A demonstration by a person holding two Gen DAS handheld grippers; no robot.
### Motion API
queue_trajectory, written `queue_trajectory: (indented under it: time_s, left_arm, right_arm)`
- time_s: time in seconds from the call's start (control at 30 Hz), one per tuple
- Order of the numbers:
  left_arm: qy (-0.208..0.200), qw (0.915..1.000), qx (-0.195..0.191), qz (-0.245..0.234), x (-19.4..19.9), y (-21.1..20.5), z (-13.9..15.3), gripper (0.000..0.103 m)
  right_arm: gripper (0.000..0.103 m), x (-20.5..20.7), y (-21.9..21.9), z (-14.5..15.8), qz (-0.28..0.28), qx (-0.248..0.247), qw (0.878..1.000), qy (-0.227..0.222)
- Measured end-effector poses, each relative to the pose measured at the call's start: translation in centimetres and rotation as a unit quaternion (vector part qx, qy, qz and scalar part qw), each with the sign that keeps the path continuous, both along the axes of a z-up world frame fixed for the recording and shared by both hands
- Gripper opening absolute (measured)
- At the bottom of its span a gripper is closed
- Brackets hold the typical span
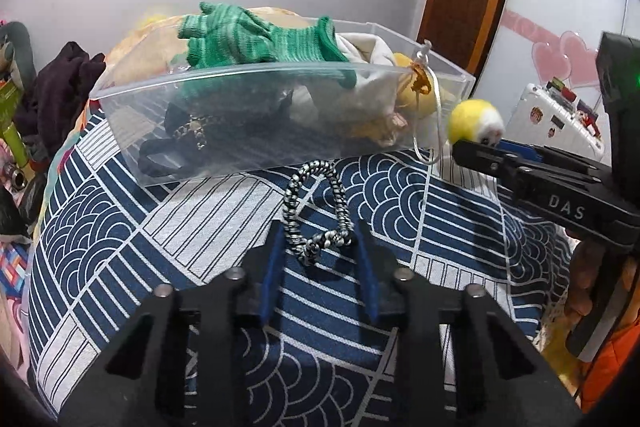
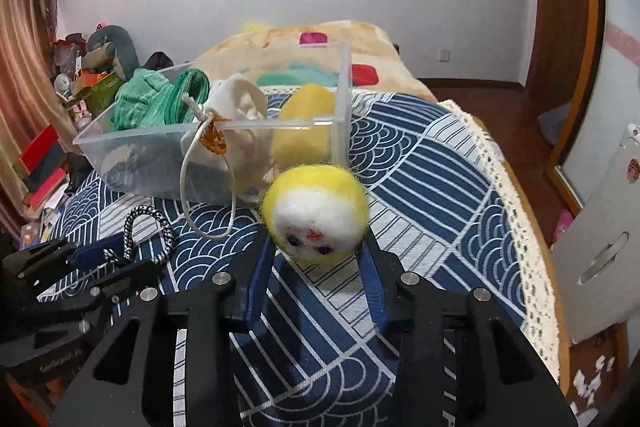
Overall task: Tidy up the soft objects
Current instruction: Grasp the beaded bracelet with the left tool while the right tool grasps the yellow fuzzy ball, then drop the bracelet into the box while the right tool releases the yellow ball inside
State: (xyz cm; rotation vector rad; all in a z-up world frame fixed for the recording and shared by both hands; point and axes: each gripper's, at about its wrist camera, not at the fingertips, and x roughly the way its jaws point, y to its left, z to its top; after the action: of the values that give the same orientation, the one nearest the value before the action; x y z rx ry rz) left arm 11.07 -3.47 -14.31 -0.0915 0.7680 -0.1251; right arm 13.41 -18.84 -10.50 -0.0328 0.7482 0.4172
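Note:
A clear plastic bin stands on the blue-and-white patterned bedcover. It holds a green knit glove, white cloth, a yellow plush, dark items and a white cord that hangs over its rim. My left gripper is open around one end of a black-and-white braided loop lying on the cover. My right gripper is shut on a yellow-and-white felt ball with a small face, held above the cover just right of the bin. The ball also shows in the left wrist view.
A peach blanket lies behind the bin. Clutter, books and dark clothes sit to the left. The bed's lace edge runs on the right, with wooden floor and a white case beyond.

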Motion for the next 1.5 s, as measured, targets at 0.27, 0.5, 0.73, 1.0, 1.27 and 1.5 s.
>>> queue_trajectory:
  time_s: [0.27,0.5,0.73,1.0,1.27,1.5]
  left_arm:
    - [-0.034,0.9992,-0.012,0.02,-1.1,2.4,2.6,0.027]
    - [-0.086,0.9952,-0.013,0.044,-1.6,4.8,6.6,0.027]
    - [-0.111,0.9909,0.002,0.076,0.0,7.1,8.8,0.027]
    - [-0.08,0.992,0.021,0.096,3.6,8.5,6.8,0.027]
    - [-0.074,0.9911,0.047,0.1,4.9,7.9,5.4,0.043]
    - [-0.086,0.9903,0.061,0.09,4.1,6.8,5.7,0.061]
  right_arm:
    - [0.038,-0.3,-0.8,2.7,-0.007,0.008,0.999,-0.04]
    - [0.038,-0.5,0.0,5.3,0.009,0.019,0.997,-0.078]
    - [0.038,0.4,2.2,6.8,0.03,0.015,0.994,-0.107]
    - [0.038,3.6,3.7,5.8,0.016,0.014,0.996,-0.09]
    - [0.038,5.4,4.2,3.3,0.027,0.024,0.999,-0.033]
    - [0.04,5.1,4.4,3.5,0.026,0.011,0.999,-0.033]
